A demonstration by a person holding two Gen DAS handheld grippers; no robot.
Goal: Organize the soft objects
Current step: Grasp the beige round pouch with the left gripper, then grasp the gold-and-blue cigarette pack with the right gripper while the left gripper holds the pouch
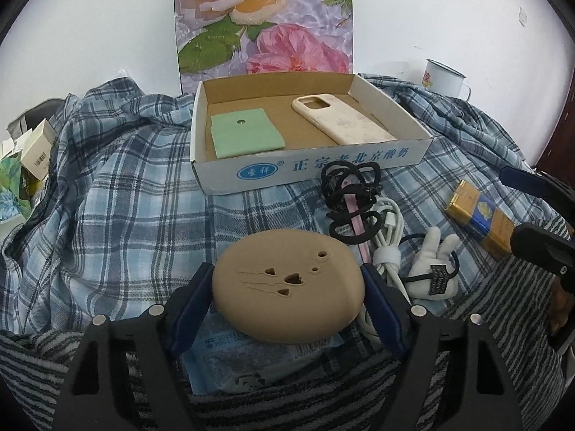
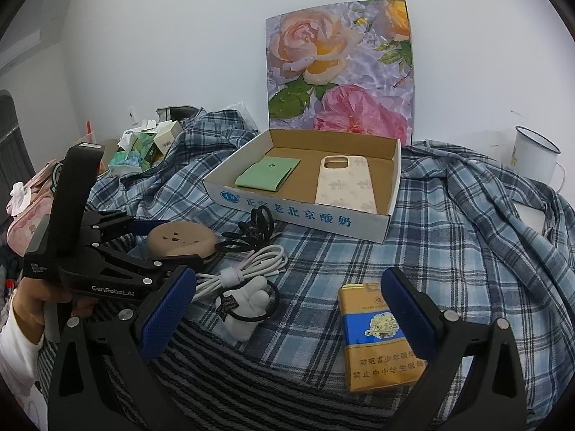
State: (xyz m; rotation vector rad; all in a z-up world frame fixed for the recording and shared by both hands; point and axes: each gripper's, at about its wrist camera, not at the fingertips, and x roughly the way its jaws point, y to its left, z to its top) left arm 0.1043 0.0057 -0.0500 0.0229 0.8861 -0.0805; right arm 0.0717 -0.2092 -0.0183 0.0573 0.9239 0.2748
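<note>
A tan, rounded soft pad [image 1: 287, 287] with small heart-shaped holes sits between the blue pads of my left gripper [image 1: 289, 283], which touch it on both sides; it rests over a blue packet [image 1: 230, 355]. Behind it stands a shallow cardboard box [image 1: 312, 168] holding a green cloth [image 1: 246, 133] and a cream phone case [image 1: 345, 120]. My right gripper [image 2: 287, 309] hangs open over the plaid cloth, with a white plush hand on a hair tie [image 2: 248, 305] by its left finger and a gold cigarette pack [image 2: 373, 344] by its right.
Black hair ties [image 1: 345, 194] and a coiled white cable [image 1: 386, 230] lie between the box and the plush. An enamel mug [image 2: 532, 160] stands at the far right, tissue packs and small boxes [image 2: 143, 147] at the far left. A floral board [image 2: 341, 72] leans on the wall.
</note>
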